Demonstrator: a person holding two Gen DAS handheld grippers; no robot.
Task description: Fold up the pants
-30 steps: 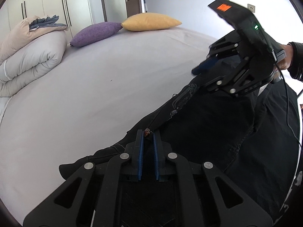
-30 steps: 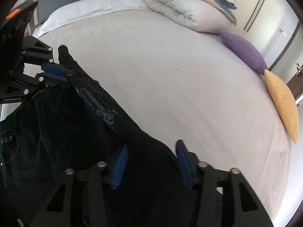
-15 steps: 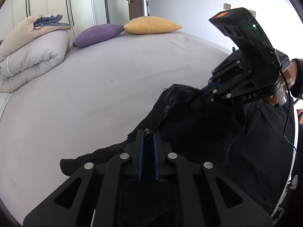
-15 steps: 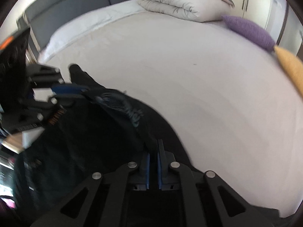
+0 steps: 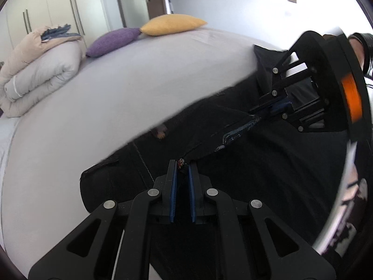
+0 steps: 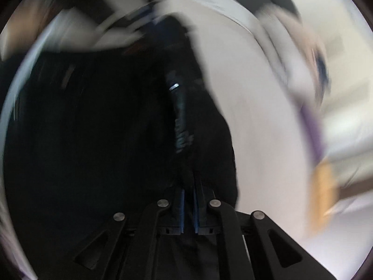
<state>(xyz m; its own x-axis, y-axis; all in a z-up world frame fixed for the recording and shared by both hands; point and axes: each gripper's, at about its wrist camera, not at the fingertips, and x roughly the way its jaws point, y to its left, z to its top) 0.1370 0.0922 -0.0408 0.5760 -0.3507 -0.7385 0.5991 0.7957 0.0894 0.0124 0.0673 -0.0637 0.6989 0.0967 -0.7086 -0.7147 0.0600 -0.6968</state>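
With the right tool point(image 5: 278, 107) newly clamped on the black pants point(image 5: 233, 163) and the left tool point(image 5: 183, 179) pinching the same edge, one side now lifts off the bed point(image 5: 116, 93), the fold under way.

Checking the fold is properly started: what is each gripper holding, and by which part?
Both grip the black pants along one lifted edge: the left gripper at the waist end by the button, the right gripper farther along the printed strip.

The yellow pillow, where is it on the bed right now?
In the left wrist view the soft yellow pillow lies at the far edge of the pale grey bed, touching the purple pillow on its left, before the dark door.
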